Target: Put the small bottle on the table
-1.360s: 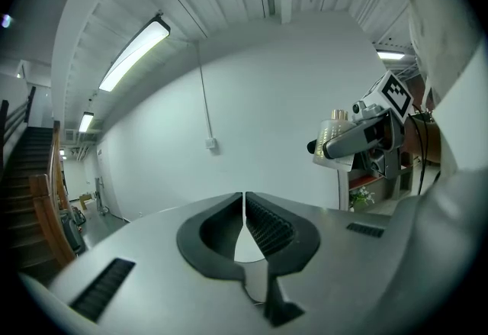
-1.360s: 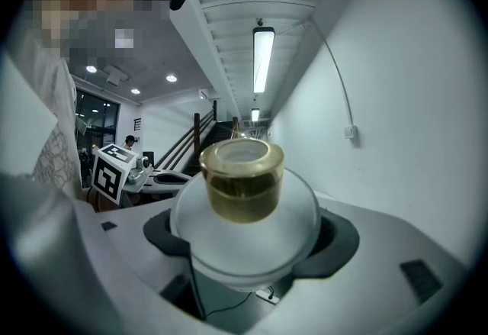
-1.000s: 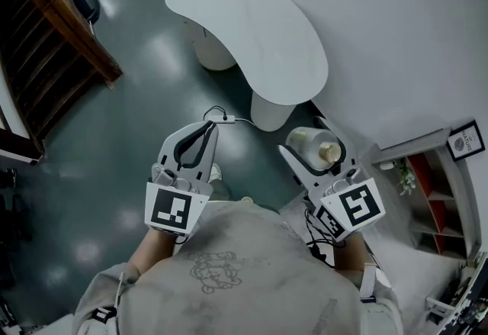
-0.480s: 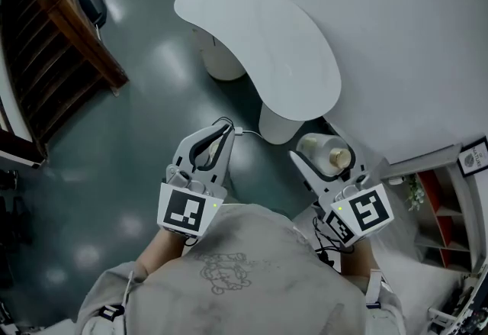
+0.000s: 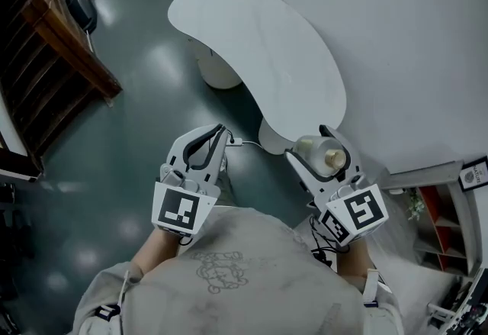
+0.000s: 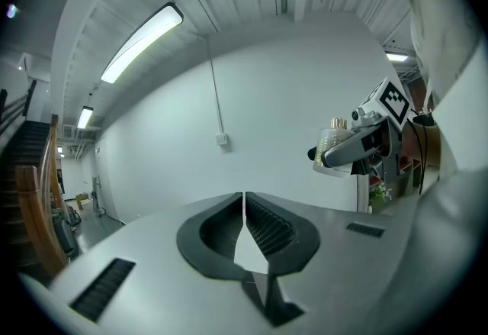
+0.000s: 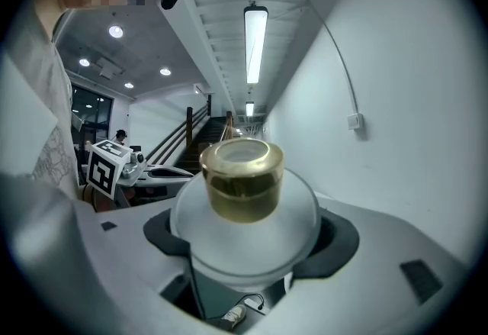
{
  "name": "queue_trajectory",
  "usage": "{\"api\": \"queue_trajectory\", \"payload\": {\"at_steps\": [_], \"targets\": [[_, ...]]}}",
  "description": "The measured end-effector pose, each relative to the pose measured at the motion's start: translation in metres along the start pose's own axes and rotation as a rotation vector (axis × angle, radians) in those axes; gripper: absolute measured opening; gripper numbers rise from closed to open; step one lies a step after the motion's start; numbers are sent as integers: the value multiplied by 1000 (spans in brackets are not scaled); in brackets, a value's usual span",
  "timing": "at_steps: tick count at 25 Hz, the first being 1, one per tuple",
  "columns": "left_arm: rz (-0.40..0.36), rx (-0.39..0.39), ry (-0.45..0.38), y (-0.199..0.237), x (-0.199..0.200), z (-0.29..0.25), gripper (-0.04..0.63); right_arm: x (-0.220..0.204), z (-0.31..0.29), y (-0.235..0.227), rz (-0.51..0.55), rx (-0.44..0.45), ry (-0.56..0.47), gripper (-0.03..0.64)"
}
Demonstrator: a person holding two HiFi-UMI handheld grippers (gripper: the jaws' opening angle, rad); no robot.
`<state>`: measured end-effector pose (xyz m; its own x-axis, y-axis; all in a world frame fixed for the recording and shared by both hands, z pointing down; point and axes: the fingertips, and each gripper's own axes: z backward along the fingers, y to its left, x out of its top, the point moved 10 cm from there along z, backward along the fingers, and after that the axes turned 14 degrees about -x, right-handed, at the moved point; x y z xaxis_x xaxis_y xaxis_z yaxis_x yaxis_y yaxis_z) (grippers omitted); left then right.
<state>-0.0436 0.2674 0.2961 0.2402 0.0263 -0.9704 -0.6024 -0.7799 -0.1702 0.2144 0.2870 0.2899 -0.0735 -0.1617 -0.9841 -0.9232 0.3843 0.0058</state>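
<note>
Nearer now, worktop [image 5: 259, 43] at 12 o'clock, our right tool [image 5: 314, 144] grasping frosted gold-capped small bottle [image 7: 242, 227], left tool [image 6: 244, 200] clenched.

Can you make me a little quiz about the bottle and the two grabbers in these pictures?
1. True or false: the left gripper is shut with nothing in it.
2. Pick one: what colour is the cap of the bottle? A red, B gold, C blue.
3. Fill in: the bottle is in the ___ gripper, not yet on the table.

Key: 1 true. 2 B. 3 right: the right gripper is shut on it.
</note>
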Motion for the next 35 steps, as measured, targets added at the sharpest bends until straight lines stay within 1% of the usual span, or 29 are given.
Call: {"api": "queue_trajectory", "payload": {"at_steps": [5,8,11,16,23,30,35], "targets": [[1,-34,15,61,-5,-24,23,16,-61,-4,-21,-14,19,344],[29,-50,22,98,-8,-42,23,27,-101,-6,-18,-22,27,345],[34,-55,24,134,-10,-55,23,39,-142,-5,-16,-21,33,345],[9,-59,34,196,-15,-69,23,56,-204,-2,-12,-26,48,345],[24,-63,35,275,-21,-88,23,75,-277,1,-1,-45,67,345],[12,-72,22,329,-23,-107,23,90,-330,1,13,-52,67,345],[1,-68,19,347,-24,-121,23,96,-357,-1,30,-25,58,344]]}}
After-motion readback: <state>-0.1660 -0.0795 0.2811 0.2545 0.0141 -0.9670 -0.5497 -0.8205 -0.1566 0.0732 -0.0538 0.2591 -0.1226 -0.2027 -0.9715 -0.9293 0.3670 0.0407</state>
